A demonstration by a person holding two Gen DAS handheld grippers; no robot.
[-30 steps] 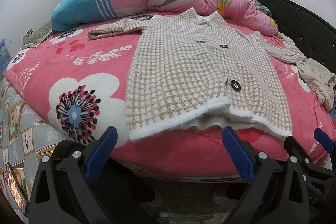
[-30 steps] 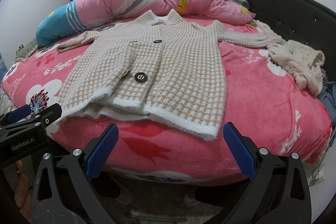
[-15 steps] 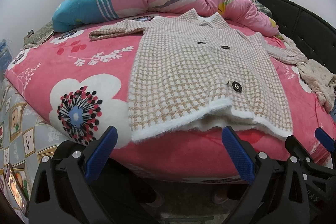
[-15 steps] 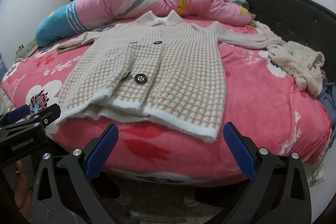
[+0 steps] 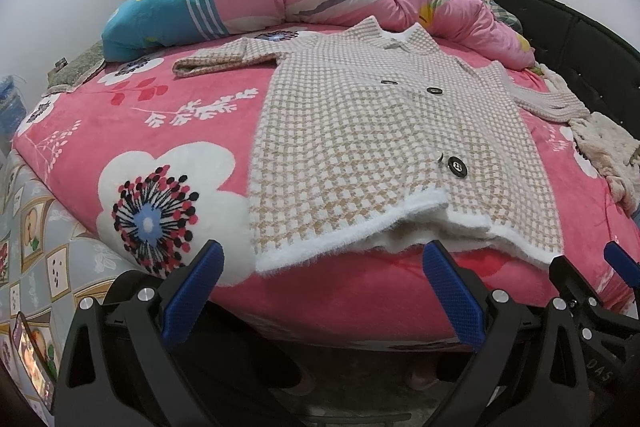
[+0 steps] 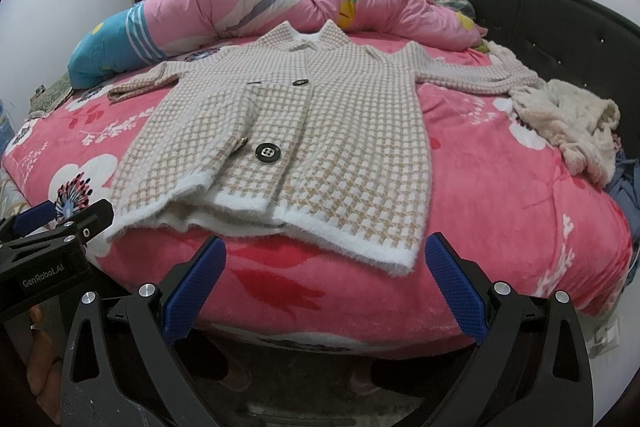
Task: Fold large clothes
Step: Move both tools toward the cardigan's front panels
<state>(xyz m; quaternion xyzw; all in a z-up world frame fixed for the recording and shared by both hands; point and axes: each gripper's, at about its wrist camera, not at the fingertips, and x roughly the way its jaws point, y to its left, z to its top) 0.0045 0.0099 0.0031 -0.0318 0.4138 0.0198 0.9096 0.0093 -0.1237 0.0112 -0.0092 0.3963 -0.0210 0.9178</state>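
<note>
Before the checked cardigan (image 5: 384,131), both grippers hover spread, slightly nearer than earlier

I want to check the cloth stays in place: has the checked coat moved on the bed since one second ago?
No. The checked coat lies as before, its hem at the pink blanket edge.

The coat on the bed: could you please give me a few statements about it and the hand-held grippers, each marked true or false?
1. The coat lies flat, front up, on the pink bed. True.
2. The left hand-held gripper is shut on the hem. False: it is open and holds nothing.
3. The right hand-held gripper is open, short of the hem. True.
4. Both sleeves are folded across the chest. False: they stretch out sideways.
5. A rumpled cream garment lies by the coat's right-hand sleeve. True.
</note>
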